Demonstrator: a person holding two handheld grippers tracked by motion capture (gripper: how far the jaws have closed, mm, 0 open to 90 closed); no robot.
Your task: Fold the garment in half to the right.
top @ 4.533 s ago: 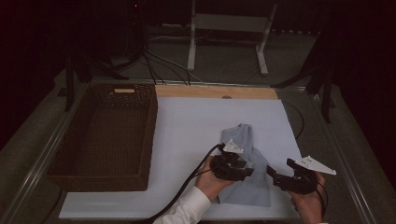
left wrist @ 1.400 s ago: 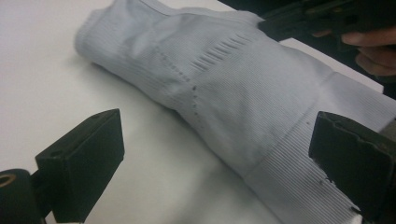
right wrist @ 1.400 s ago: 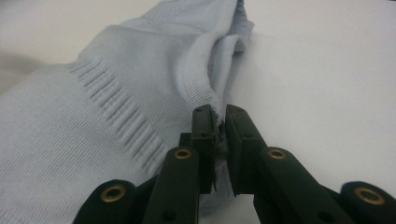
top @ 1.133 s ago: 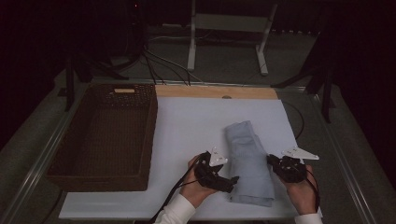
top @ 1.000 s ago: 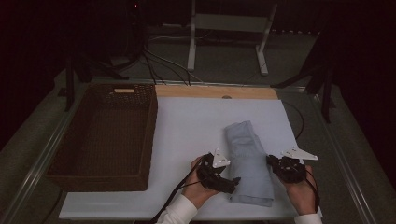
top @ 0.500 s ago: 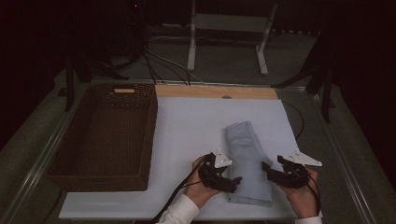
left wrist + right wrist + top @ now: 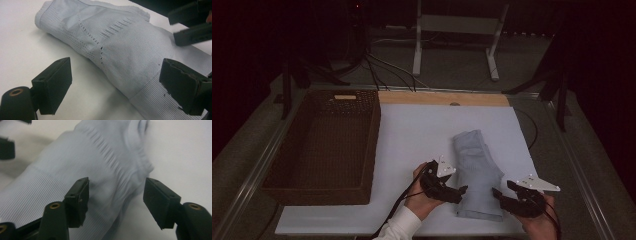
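Note:
A light blue-grey knit garment [image 7: 476,170] lies folded into a narrow strip on the white table cover [image 7: 412,130], right of centre. My left gripper [image 7: 460,191] rests at the strip's near left edge, open. In the left gripper view the cloth [image 7: 120,47] lies ahead of my left gripper [image 7: 117,82] and partly between its wide jaws. My right gripper [image 7: 498,194] is at the near right edge, open. Its jaws opened off the cloth and have just closed a little. In the right gripper view the garment's edge [image 7: 112,167] lies between them, with my right gripper [image 7: 117,195] not pressing it.
A dark brown wicker basket [image 7: 277,185] stands on the table's left side. A wooden strip [image 7: 442,98] runs along the far edge. Behind the table are a metal stand [image 7: 417,45] and cables. A cable trails from each gripper toward the near edge.
The garment, lifted and rumpled earlier, now lies flat as a folded strip. The right gripper opened and drew back toward the near right, off the cloth. The left hand stayed put.

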